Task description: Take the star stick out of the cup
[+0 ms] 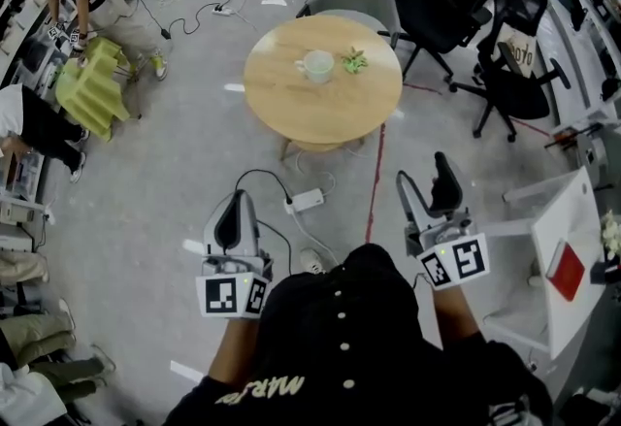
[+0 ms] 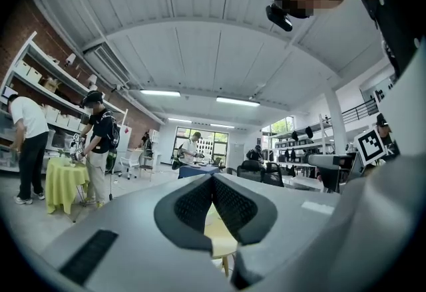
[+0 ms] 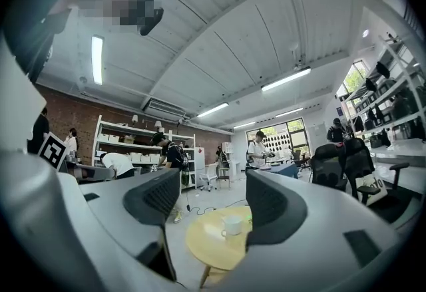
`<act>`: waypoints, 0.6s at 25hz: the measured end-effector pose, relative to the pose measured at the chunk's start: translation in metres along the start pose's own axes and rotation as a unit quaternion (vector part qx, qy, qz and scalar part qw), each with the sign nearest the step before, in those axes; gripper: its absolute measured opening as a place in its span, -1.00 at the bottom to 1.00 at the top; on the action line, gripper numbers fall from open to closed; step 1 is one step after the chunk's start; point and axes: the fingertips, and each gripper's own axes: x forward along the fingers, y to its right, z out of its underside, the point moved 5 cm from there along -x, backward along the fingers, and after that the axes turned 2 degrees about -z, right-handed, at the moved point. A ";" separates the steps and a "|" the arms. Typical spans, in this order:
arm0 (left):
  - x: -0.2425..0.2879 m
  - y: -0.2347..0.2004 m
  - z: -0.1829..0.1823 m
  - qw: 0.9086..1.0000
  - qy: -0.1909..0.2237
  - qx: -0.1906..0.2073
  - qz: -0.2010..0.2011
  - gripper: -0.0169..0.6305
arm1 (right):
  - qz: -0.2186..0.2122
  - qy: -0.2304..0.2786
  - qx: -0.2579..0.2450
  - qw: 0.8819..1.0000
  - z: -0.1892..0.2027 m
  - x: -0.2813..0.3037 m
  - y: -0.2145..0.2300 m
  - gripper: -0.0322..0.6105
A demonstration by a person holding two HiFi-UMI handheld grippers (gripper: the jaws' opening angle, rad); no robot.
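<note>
the star stick [image 1: 354, 60] lay on the far table [image 1: 291, 118], just right of the cup [image 1: 316, 65], seemingly already out. near the person, the left gripper [image 1: 233, 206] was clenched empty and the right gripper [image 1: 424, 178] released. best kept clear.

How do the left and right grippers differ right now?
The left gripper has its jaws together; the right gripper has them wide apart. The left gripper sits slightly nearer the person than the right gripper. Both are empty and well short of the table with the cup.
</note>
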 end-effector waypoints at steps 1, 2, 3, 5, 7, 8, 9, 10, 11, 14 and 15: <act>0.003 -0.006 0.002 1.000 -0.003 0.000 0.000 -0.94 | 0.000 -0.004 -0.001 1.000 0.003 0.005 -0.003 0.04; 0.006 -0.011 0.003 1.000 -0.005 -0.001 0.001 -0.94 | 0.000 -0.008 -0.002 1.000 0.006 0.009 -0.004 0.04; 0.010 -0.014 0.005 1.000 -0.008 -0.002 0.002 -0.94 | 0.000 -0.011 -0.002 1.000 0.008 0.013 -0.004 0.04; 0.020 -0.016 0.007 1.000 -0.010 -0.005 0.005 -0.94 | 0.004 -0.011 0.001 1.000 0.011 0.020 0.000 0.04; 0.032 -0.017 0.008 1.000 -0.006 -0.007 0.011 -0.94 | 0.009 -0.010 0.006 1.000 0.013 0.031 0.008 0.04; 0.039 -0.016 0.008 1.000 -0.004 -0.009 0.015 -0.94 | 0.010 -0.011 0.007 1.000 0.015 0.037 0.012 0.04; 0.045 -0.015 0.009 1.000 -0.002 -0.010 0.018 -0.94 | 0.010 -0.013 0.008 1.000 0.017 0.043 0.016 0.04; 0.052 -0.014 0.009 1.000 -0.001 -0.010 0.019 -0.94 | 0.009 -0.014 0.008 1.000 0.019 0.049 0.020 0.04; 0.059 -0.014 0.010 1.000 -0.001 -0.010 0.019 -0.94 | 0.007 -0.014 0.006 1.000 0.020 0.057 0.025 0.04; 0.087 -0.018 0.012 1.000 0.002 -0.008 0.013 -0.94 | 0.001 -0.011 0.006 1.000 0.024 0.084 0.044 0.03; 0.099 -0.019 0.012 1.000 0.002 -0.007 0.010 -0.94 | 0.000 -0.010 0.007 1.000 0.025 0.094 0.053 0.03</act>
